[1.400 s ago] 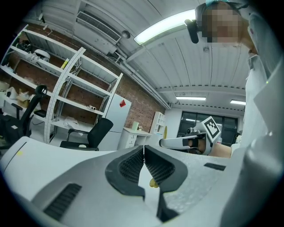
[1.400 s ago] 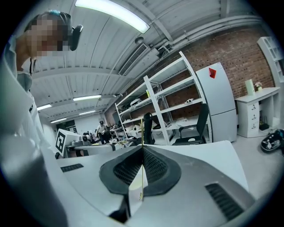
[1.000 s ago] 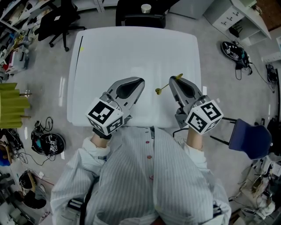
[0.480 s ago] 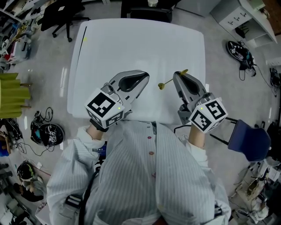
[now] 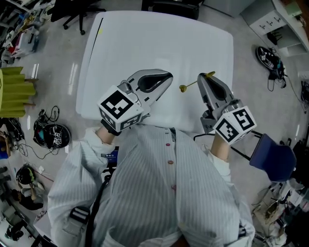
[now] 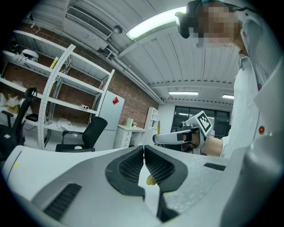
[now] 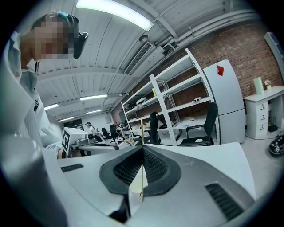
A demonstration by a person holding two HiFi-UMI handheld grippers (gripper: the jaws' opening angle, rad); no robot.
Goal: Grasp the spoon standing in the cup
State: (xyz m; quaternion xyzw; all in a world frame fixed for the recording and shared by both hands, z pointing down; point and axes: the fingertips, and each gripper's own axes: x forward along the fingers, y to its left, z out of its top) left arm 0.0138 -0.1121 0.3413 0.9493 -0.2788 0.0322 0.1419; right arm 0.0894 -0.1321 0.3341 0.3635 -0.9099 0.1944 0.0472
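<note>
A slim golden spoon (image 5: 192, 83) hangs over the white table (image 5: 159, 38), level, its bowl pointing left. My right gripper (image 5: 203, 76) is shut on its handle, whose end sticks out past the jaws. In the right gripper view the handle (image 7: 142, 128) shows as a thin line pinched between the closed pads. My left gripper (image 5: 170, 76) is shut with nothing in it, a short way left of the spoon's bowl. Its closed jaws (image 6: 144, 148) face the right gripper (image 6: 156, 138), and the yellow bowl (image 6: 151, 180) shows below them. No cup is in view.
Black office chairs (image 5: 72, 9) stand beyond the table's far edge. A blue chair (image 5: 270, 154) is at the right beside the person. A green object (image 5: 14, 91) and cables with a headset (image 5: 52, 137) lie on the floor to the left. White shelving (image 7: 177, 97) stands further off.
The head view has shifted, so the table and both grippers sit higher and further right in it. The spoon stays in the shut right gripper; the left stays shut.
</note>
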